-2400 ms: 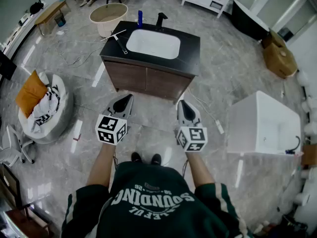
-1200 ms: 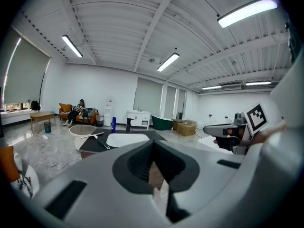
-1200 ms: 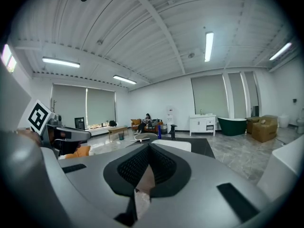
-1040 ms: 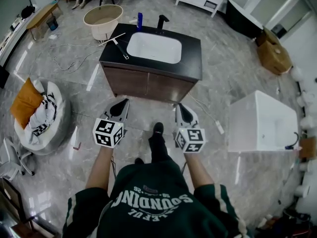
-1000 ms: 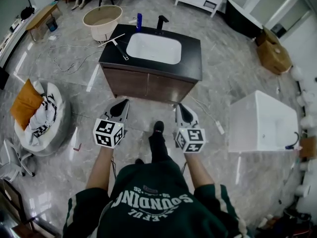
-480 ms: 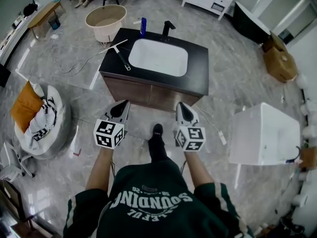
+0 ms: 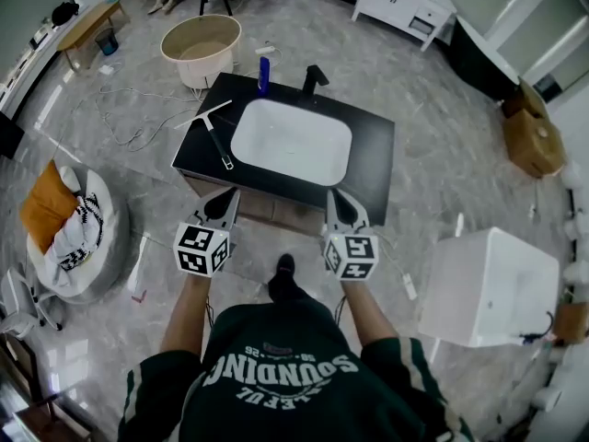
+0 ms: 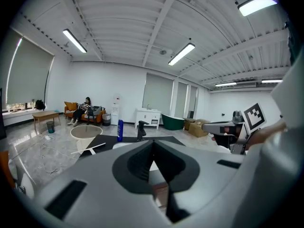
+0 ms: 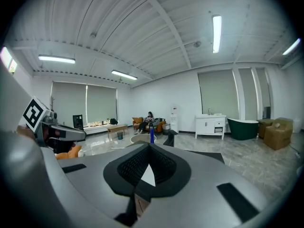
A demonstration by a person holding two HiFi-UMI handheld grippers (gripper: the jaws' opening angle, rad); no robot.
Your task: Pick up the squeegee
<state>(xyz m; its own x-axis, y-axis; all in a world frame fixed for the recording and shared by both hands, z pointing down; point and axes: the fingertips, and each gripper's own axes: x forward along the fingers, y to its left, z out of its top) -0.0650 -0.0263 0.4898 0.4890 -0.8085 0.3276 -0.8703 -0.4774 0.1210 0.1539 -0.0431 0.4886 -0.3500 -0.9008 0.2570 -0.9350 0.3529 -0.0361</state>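
The squeegee, white blade and black handle, lies on the left end of the black vanity top; its blade also shows low in the left gripper view. My left gripper is shut and empty. It hovers at the counter's front edge, a short way in front of the handle's end. My right gripper is also shut and empty, at the front edge below the sink. In their own views the left gripper and right gripper point almost level across the counter with jaws together.
A white sink basin, a black faucet and a blue bottle sit on the vanity. A beige tub and floor cables lie beyond it, a beanbag at left, a white box at right.
The person has walked up to the vanity. Both grippers, still shut, have come from the open floor to the counter's front edge, and the squeegee is now much nearer the left one.
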